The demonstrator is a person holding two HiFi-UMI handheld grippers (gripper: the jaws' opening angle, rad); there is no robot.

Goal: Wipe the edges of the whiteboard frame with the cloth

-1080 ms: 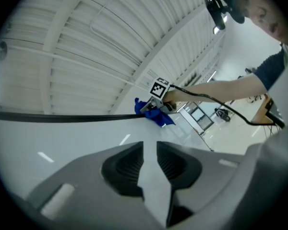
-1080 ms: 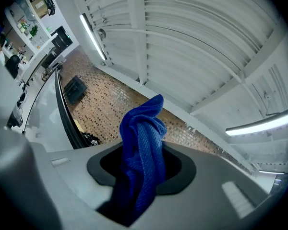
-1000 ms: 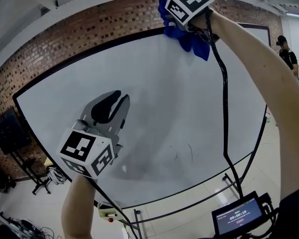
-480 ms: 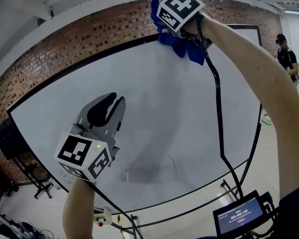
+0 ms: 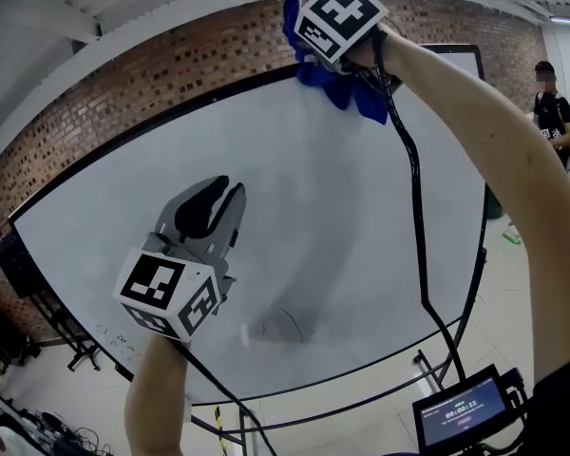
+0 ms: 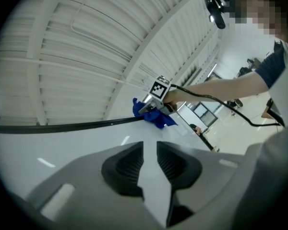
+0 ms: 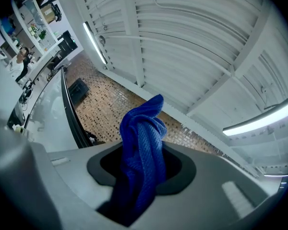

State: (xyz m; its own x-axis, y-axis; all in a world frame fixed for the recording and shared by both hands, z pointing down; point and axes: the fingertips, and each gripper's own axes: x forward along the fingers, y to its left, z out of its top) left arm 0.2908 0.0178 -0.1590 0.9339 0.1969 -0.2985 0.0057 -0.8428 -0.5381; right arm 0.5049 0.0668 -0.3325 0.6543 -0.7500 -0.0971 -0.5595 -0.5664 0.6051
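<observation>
A big whiteboard fills the head view, and its black frame (image 6: 62, 126) runs along the top. My right gripper (image 5: 312, 53) is raised to that top edge and is shut on a bunched blue cloth (image 5: 347, 88). The cloth (image 6: 158, 119) lies against the frame there. In the right gripper view the cloth (image 7: 141, 143) sticks out between the jaws, with the frame (image 7: 72, 114) to the left. My left gripper (image 5: 218, 202) hovers in front of the board's middle, lower and to the left. Its jaws (image 6: 150, 152) are shut with nothing between them.
A brick wall (image 5: 123, 84) stands behind the board. Someone stands at the far right (image 5: 554, 112). A small screen (image 5: 461, 411) hangs at the lower right, above the board's stand legs (image 5: 437, 359). Dark equipment on a stand (image 5: 14, 264) is at the left. Faint scribbles (image 5: 285, 321) mark the lower board.
Both grippers have slid to the right along the board. The cloth has travelled along the top edge, and the scribbles now lie closer to my left gripper. Neither grip has changed.
</observation>
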